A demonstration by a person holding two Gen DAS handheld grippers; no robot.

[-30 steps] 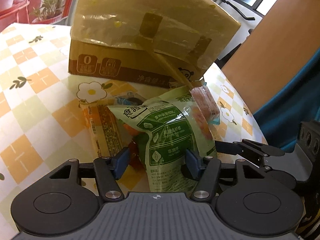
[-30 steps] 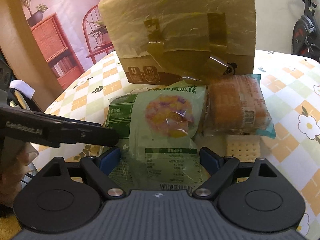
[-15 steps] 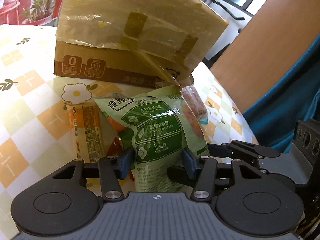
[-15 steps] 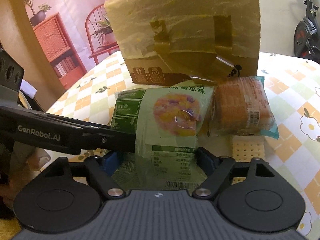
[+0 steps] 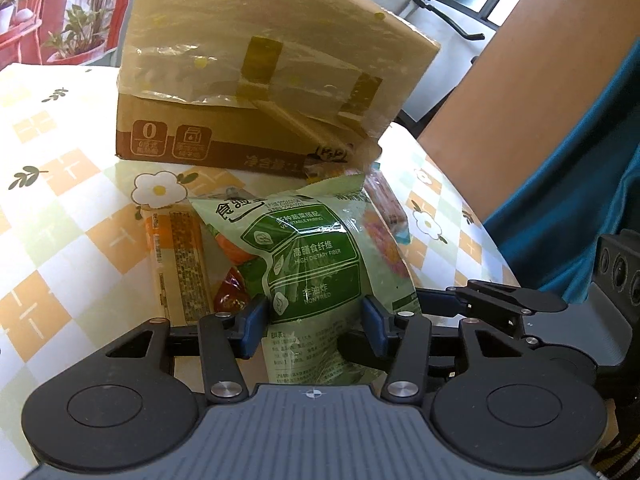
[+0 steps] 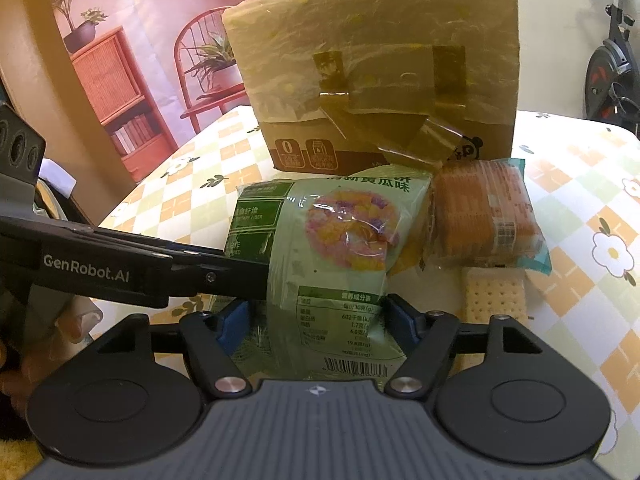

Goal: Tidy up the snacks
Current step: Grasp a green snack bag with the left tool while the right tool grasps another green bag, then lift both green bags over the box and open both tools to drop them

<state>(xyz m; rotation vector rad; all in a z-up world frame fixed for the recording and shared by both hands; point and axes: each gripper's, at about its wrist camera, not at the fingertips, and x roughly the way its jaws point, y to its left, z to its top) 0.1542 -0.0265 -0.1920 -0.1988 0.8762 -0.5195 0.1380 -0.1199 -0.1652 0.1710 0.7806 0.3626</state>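
The crinkly green snack bag (image 5: 316, 264) hides most of a red shiny wrapper (image 5: 230, 294). The big brown taped cardboard box (image 6: 372, 80) has its top cut off in the left view, and its small print looks too blurry to read.
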